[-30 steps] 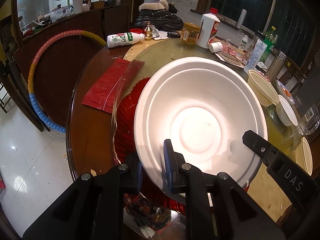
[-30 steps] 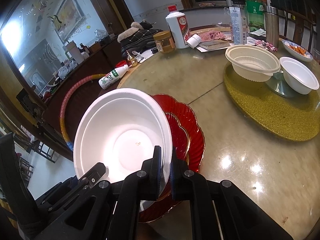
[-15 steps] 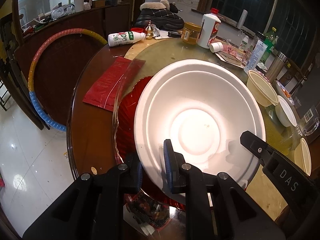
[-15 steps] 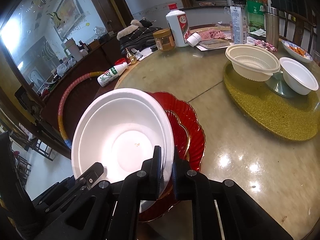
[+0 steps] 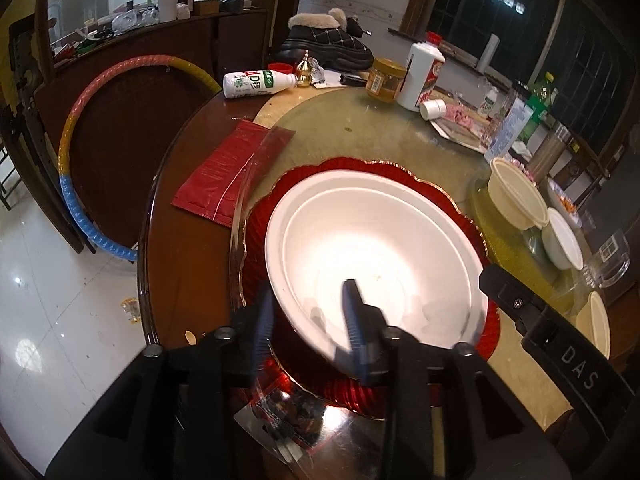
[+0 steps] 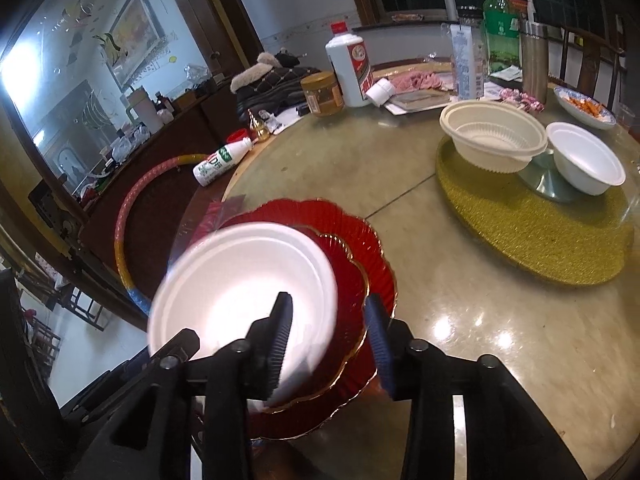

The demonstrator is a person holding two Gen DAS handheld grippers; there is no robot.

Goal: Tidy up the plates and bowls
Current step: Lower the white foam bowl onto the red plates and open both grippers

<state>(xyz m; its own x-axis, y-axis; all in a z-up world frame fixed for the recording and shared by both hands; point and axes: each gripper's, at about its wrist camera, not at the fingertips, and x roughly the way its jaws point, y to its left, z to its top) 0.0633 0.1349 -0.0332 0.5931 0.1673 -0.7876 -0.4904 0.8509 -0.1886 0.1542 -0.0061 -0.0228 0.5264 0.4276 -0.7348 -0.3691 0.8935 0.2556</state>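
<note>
Both tools, the left tool (image 5: 308, 312) and right tool (image 6: 326, 334), are opening off the rim of the white foam bowl (image 5: 372, 252), releasing it onto the red plates (image 6: 352, 248) at the desk's near edge, so next comes backing clear and fetching the cream bowl (image 6: 494, 136).

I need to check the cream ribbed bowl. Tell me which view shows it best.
The right wrist view: the cream ribbed bowl sits in clear sight, its ribbed inside open, on the gold mat. The left wrist view shows it small and squeezed at the right edge.
</note>
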